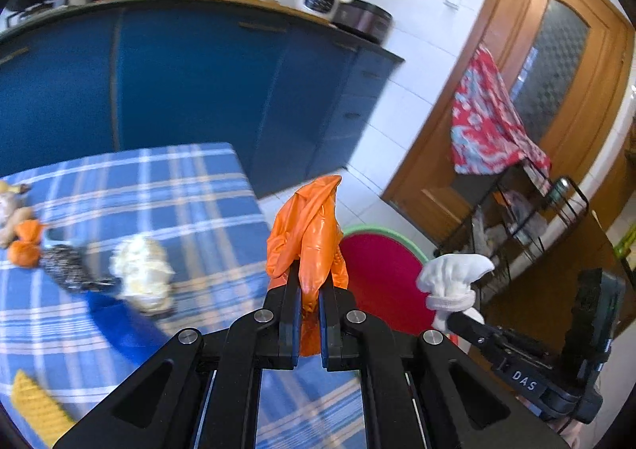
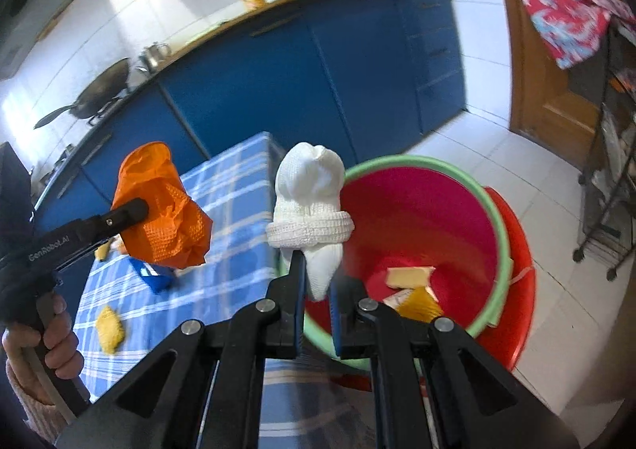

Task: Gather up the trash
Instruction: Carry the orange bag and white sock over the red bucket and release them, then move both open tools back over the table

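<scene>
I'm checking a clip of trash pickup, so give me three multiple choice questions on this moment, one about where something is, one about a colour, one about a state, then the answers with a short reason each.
1. Where is the red bucket?
A. On the floor beside the table
B. On the counter
C. On the table

2. What colour is the crumpled glove in the left gripper?
A. Green
B. Orange
C. Black

3. What is the state of the right gripper?
A. Open and empty
B. Shut on the white sock
C. Shut on a yellow sponge

Answers:
1 A: the bucket stands on the floor tiles past the edge of the plaid table.
2 B: the glove pinched between the left fingers is bright orange.
3 B: the white sock is clamped between the right gripper's fingers.
</scene>
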The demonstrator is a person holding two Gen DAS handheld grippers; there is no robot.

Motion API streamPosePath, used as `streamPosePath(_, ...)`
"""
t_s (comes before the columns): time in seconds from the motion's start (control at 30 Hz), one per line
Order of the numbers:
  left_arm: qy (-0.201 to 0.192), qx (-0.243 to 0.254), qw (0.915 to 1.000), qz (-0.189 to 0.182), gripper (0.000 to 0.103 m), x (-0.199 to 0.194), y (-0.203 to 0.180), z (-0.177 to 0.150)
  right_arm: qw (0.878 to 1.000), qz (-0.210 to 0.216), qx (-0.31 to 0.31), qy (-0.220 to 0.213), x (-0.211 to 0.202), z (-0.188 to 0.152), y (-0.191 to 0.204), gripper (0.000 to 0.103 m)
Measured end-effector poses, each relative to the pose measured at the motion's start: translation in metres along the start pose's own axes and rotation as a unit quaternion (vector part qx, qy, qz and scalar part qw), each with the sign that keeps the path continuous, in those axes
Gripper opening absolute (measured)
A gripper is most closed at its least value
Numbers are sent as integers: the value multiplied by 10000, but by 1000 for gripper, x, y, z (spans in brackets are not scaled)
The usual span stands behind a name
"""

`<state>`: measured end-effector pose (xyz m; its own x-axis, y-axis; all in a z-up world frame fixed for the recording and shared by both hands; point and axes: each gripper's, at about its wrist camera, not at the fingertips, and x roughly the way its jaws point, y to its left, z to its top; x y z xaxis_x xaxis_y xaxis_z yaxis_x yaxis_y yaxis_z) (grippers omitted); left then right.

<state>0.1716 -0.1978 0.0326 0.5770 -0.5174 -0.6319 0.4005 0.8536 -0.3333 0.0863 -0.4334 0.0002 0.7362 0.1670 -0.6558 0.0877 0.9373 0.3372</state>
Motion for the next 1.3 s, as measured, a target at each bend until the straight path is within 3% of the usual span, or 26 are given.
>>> streamPosePath(0.27, 564, 201, 9978, -294, 6, 52, -34, -15, 9987, -298, 326, 266, 15, -9, -37, 13)
streamPosePath(0.5, 946, 364, 9948, -63, 7, 83, -46, -23, 9965, -462, 500, 486, 28, -18, -58, 18)
streamPosePath(0.6, 1035, 430, 9937, 4, 20, 87, -48, -26, 9956, -477, 616, 521, 32, -20, -66, 18)
streamPosePath(0.67, 1050, 412, 9936, 106, 47, 88, -46, -26, 9948, -505, 674, 578, 37, -21, -71, 18)
streamPosePath(0.73, 1000, 400, 9939, 244, 51, 88, -44, -25, 9943, -589, 659, 602, 40, -21, -72, 18)
streamPosePath(0.83, 1007, 353, 9936, 371, 51, 86, -39, -24, 9944, -621, 659, 546, 40, -21, -72, 21)
streamPosePath(0.9, 1001, 262, 9938, 402, 51, 83, -34, -23, 9945, -652, 683, 464, 37, -21, -71, 28)
streamPosePath(1.3, 699, 94, 9952, 676, 51, 42, -20, -25, 9967, -705, 359, 200, 15, -17, -48, 36)
